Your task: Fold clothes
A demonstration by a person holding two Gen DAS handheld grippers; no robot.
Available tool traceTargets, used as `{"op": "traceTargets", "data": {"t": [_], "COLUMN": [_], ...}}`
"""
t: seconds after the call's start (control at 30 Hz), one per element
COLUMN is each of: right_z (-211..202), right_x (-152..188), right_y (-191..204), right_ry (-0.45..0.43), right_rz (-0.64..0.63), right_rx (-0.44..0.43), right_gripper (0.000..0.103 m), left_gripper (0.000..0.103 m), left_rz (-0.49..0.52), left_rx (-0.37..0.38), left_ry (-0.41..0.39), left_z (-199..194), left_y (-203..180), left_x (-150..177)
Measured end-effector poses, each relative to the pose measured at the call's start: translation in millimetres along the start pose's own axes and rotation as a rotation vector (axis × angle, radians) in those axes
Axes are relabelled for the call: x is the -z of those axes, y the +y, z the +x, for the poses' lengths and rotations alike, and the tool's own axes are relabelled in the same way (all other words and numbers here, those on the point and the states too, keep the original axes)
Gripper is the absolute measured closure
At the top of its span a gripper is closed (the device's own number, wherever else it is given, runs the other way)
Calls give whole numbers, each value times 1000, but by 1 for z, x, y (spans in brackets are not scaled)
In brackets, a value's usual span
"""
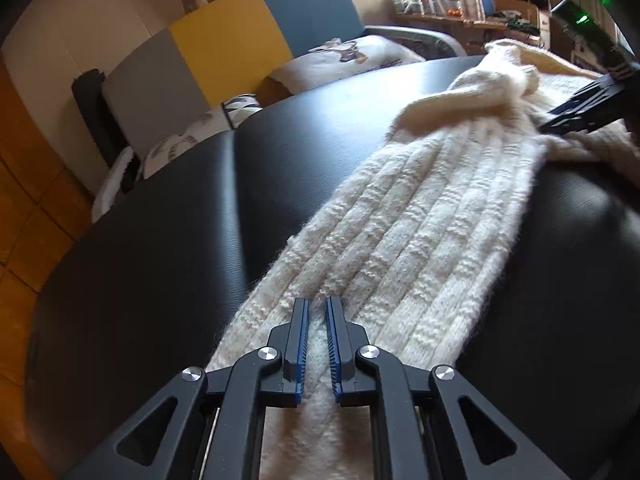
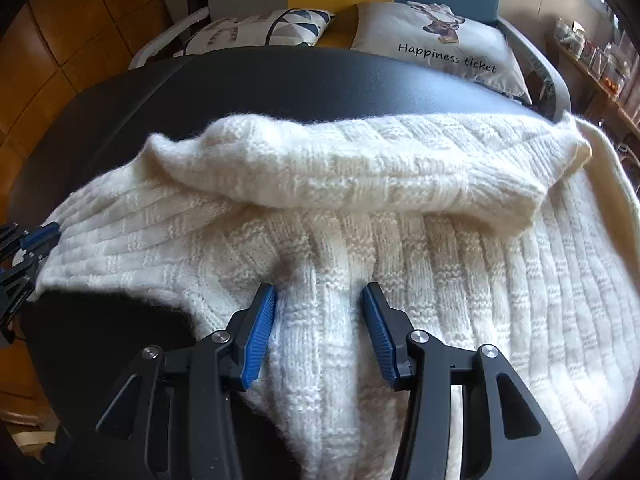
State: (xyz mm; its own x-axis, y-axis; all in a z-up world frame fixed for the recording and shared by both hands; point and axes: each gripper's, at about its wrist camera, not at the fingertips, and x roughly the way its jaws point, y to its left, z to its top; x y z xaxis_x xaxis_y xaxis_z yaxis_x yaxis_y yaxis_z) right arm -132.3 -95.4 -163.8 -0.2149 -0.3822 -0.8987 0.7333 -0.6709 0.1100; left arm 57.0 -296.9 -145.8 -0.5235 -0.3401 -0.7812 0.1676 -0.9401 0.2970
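The cream cable-knit wool sweater (image 2: 400, 248) lies spread on the black glossy surface (image 1: 160, 240), one sleeve (image 1: 400, 232) running lengthwise straight ahead of the left hand-held gripper (image 1: 318, 344), which is clamped on its cuff near the surface's left edge. The right hand-held gripper (image 2: 320, 332) rests over the body's near edge, jaws apart around a raised ridge of knit. The other sleeve (image 2: 340, 168) lies folded across the chest.

The sweater's (image 2: 400, 264) right side runs off the frame edge.
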Motion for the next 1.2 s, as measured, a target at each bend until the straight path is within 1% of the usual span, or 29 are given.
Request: {"op": "traceTargets", "data": {"t": [0.1,0.2,0.23,0.3,0.4,0.47,0.53,0.57,0.63,0.67,0.7,0.73,0.8,0.83,0.9,0.97,1.0,1.1,1.13,1.2], "right_z": [-3,-17,-24,-40,-57,-65,-70,-74,-77,-77,-74,-71,-60,-55,-54,-60,-66,-85,-87,-81], "right_x": [4,12,14,16,13,7,0,-1,-2,-3,-3,-1,3,3,-3,-11,-15,-26,-25,-21], "right_y": [8,17,18,15,11,8,8,14,27,32,35,39,46,49,54,57,55,45,41,31], "right_ry": [15,18,7,-25,-47,-58,-64,-63,-49,-40,-27,-11,30,54,71,60,44,-5,-6,16], "right_rz": [21,35,38,38,-8,-25,-41,-69,-125,-139,-156,-194,-311,-360,-412,-438,-424,-324,-300,-271], "right_rx": [-38,-94,-105,-98,-37,-13,-11,-7,46,61,96,164,320,375,419,444,437,361,335,354], "right_gripper": [52,51,51,51,51,51,51,51,51,51,51,51,51,51,51,51,51,51,51,51], "left_gripper": [92,93,93,93,94,94,94,94,94,94,94,94,95,95,95,95,95,95,95,95], "left_rz": [5,-41,-39,-29,-16,-16,-53,-77,-130,-141,-150,-151,-147,-143,-143,-164,-181,-207,-230,-278], "left_rx": [-47,-52,-51,-50,-49,-58,-37,-22,5,11,15,15,10,10,13,21,25,13,28,61], "left_ry": [22,70,72,75,79,74,67,62,49,45,42,38,33,32,31,27,24,18,14,6], "left_z": [6,10,8,4,-2,-2,-1,0,1,1,1,2,2,2,2,1,0,-1,-3,-7], "left_y": [10,29,29,27,25,24,30,34,41,42,43,43,42,41,41,44,46,52,56,64], "left_x": [4,13,14,17,21,24,25,26,29,29,29,29,30,31,31,31,30,31,32,36]}}
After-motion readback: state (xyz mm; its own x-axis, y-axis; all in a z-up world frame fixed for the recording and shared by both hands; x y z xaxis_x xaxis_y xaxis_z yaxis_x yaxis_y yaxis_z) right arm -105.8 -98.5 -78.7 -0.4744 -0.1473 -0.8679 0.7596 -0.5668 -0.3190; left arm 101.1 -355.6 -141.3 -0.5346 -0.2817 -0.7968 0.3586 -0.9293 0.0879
